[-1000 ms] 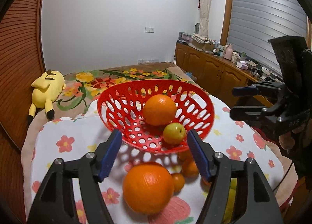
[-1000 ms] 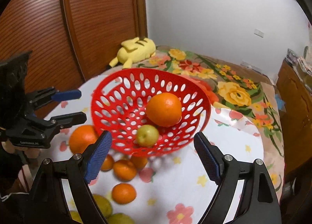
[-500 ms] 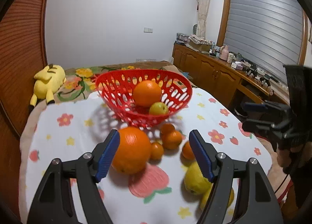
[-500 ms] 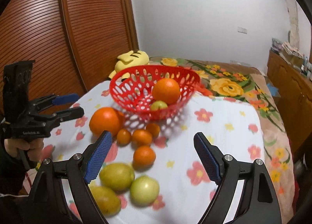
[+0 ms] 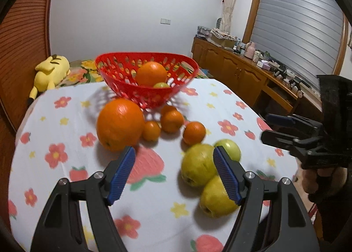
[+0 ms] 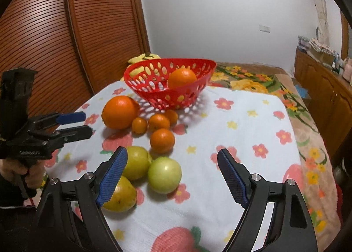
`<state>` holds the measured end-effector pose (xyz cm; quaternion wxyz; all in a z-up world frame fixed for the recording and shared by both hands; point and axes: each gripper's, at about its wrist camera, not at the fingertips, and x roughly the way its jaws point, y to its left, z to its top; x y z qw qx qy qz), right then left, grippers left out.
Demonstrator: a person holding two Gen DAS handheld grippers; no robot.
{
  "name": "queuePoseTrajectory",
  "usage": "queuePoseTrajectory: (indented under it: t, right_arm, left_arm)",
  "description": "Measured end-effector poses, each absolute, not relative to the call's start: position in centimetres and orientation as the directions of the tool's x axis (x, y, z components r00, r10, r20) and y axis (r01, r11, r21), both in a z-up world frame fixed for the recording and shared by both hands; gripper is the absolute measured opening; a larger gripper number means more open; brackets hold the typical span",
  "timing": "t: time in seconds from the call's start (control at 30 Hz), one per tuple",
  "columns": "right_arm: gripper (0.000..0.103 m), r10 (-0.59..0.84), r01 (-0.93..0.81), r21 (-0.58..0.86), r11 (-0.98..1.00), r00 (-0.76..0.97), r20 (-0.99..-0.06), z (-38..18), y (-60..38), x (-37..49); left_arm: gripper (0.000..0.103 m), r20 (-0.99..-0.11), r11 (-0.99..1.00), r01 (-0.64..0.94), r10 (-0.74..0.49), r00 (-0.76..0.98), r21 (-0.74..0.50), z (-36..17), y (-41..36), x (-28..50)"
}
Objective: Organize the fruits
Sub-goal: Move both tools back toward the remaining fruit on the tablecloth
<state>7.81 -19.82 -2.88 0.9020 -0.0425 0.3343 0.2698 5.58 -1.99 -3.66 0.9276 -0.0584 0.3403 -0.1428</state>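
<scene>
While both claws hang empty, fruit waits outside the red perforated plastic basket [image 6: 169, 89].
Loose on the flowered white tablecloth [image 6: 242, 133]: large orange [image 5: 120, 124], green-yellow pears [image 6: 164, 175]. Left gripper [image 5: 173, 174] and right gripper [image 6: 172, 177] gape wide; next likely calls for closing around one fruit.

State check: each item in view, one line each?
left gripper: open, empty, above the cloth
right gripper: open, empty, green fruit below its jaws
red basket: upright, holds one orange and one green fruit
large orange: loose on the cloth, outside the basket
four small oranges: loose, clustered before the basket
three green fruits: loose, bunched together
plush toy: lying behind the table
</scene>
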Motion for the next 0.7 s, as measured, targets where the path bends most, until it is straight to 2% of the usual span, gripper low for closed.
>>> queuePoseTrajectory:
  t: [0.3, 0.7]
  right_arm:
    - [0.085, 0.46, -0.488, 0.146, 0.861, 0.622, -0.634, -4.3, -21.0, 6.9]
    - [0.085, 0.45, -0.464, 0.165, 0.87, 0.613, -0.65, -4.9, -22.3, 6.7]
  left_arm:
    - [0.074, -0.645, 0.927, 0.273, -0.376, 0.666, -0.258, -5.2, -4.0, 3.8]
    - [0.074, -0.69, 0.906, 0.326, -0.419, 0.591, -0.27, -7.0, -6.9, 3.7]
